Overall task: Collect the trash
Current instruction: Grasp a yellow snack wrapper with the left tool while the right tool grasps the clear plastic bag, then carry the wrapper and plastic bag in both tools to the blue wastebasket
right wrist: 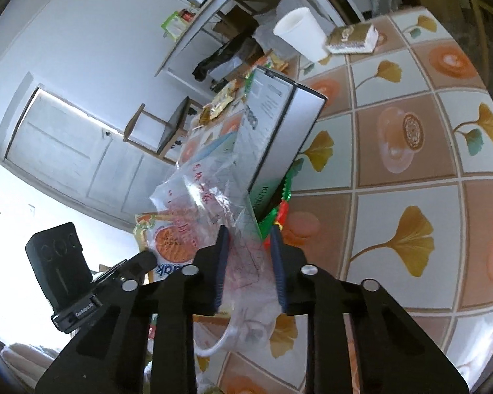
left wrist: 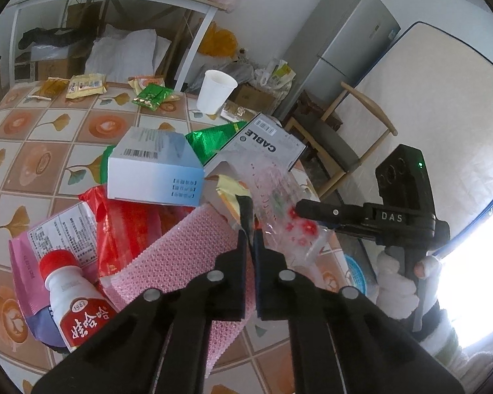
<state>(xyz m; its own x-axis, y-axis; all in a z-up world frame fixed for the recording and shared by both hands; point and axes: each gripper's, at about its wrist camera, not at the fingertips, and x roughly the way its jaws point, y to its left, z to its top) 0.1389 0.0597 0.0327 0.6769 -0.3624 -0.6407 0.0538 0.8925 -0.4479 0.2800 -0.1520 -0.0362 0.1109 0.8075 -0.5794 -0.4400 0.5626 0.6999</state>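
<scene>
A thin clear plastic bag printed in red looks crinkled and glossy; the table wears a smooth, shiny patterned cover; the white cup is matt paper, the pink sheet dimpled, the green wrapper foil-bright, the boxes smooth card

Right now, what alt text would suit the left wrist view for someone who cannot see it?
The left gripper is shut on the edge of a clear plastic bag, which the right gripper also meets from the right. Beneath lies a heap of trash on a tiled table: a white box, red wrapper, drink bottle.
</scene>
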